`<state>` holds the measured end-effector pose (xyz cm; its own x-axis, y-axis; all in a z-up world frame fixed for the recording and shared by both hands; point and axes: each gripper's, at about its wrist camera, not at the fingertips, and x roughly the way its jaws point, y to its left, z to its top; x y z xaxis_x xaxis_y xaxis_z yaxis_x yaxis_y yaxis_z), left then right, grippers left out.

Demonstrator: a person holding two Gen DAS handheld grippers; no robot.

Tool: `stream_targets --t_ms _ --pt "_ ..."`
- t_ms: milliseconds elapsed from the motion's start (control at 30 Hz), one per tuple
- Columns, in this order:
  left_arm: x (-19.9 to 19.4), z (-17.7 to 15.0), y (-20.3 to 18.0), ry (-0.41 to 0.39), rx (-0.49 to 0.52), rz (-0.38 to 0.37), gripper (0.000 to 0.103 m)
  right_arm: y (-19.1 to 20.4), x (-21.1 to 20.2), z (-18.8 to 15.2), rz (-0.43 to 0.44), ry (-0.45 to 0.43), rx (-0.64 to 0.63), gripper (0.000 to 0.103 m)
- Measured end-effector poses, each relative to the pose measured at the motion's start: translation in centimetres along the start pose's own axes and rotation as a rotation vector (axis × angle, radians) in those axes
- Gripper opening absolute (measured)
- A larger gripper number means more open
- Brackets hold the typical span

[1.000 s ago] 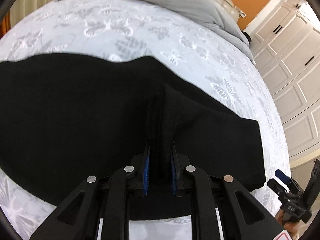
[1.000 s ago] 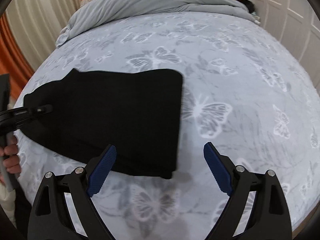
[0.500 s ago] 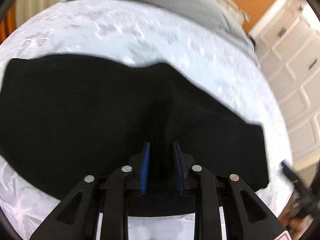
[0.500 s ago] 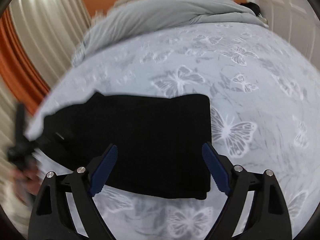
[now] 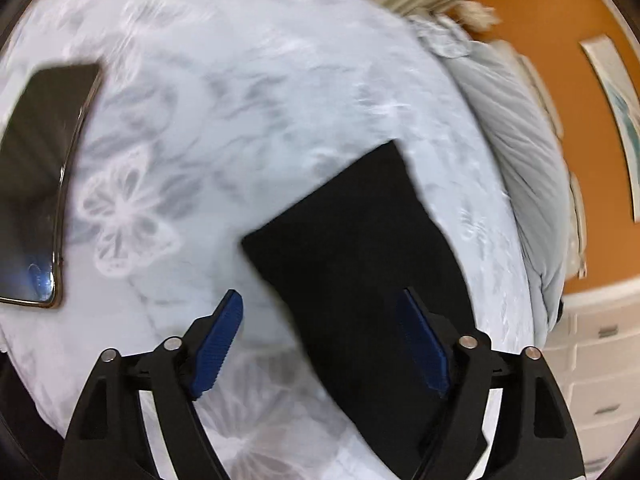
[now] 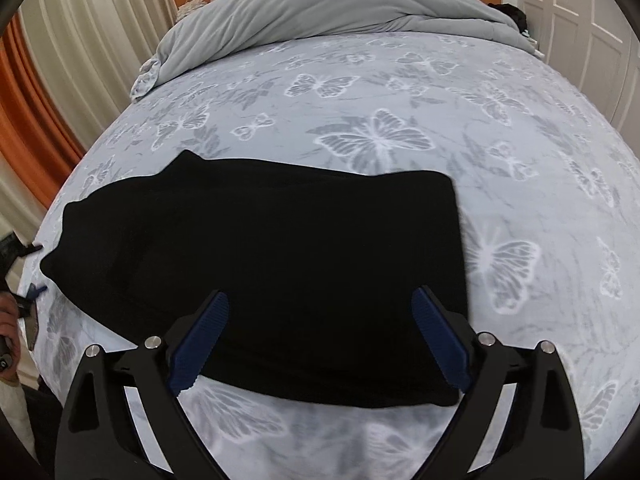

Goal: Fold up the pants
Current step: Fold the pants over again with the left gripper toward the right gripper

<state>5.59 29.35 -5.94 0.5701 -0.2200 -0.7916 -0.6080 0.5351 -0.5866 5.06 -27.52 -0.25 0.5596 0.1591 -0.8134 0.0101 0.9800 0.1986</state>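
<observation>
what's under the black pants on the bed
The folded black pants lie flat on the butterfly-print bedspread. Whatever the cloth covers cannot be seen.

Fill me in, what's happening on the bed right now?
A person with a handheld gripper in each hand is folding black pants on a butterfly-print bedspread. The pants lie flat in a folded rectangle. The left gripper is opening, nothing pressed between its pads; one end of the pants shows past it. The right gripper hovers open over the near edge. A phone lies off to the side.
</observation>
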Motion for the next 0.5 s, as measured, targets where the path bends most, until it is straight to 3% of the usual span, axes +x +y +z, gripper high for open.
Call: stream_targets --t_ms 100,133,200,267,300,367,500 --pt "2.3 0.9 1.3 0.095 -0.04 -0.039 0.081 1.1 0.8 0.7 0.028 0.002 0.039 0.092" --pt "2.2 1.0 1.4 0.065 -0.042 -0.051 0.087 1.3 1.0 0.8 0.033 0.002 0.047 0.092" --pt "2.3 1.3 0.4 0.032 -0.002 -0.071 0.085 2.0 1.5 1.0 0.043 0.004 0.057 0.092" --pt "2.9 1.2 -0.8 0.029 0.061 -0.062 0.058 2.5 1.9 1.1 0.042 0.008 0.049 0.092" --pt "3.4 1.3 -1.2 0.033 0.075 -0.063 0.02 2.7 1.9 1.1 0.041 0.009 0.043 0.092" --pt "4.1 1.0 -2.0 0.036 0.104 -0.05 0.012 2.8 1.9 1.0 0.034 0.01 0.032 0.092" --pt "1.6 -0.9 -6.6 -0.097 0.237 -0.033 0.011 1.8 1.2 1.0 0.018 -0.005 0.045 0.092"
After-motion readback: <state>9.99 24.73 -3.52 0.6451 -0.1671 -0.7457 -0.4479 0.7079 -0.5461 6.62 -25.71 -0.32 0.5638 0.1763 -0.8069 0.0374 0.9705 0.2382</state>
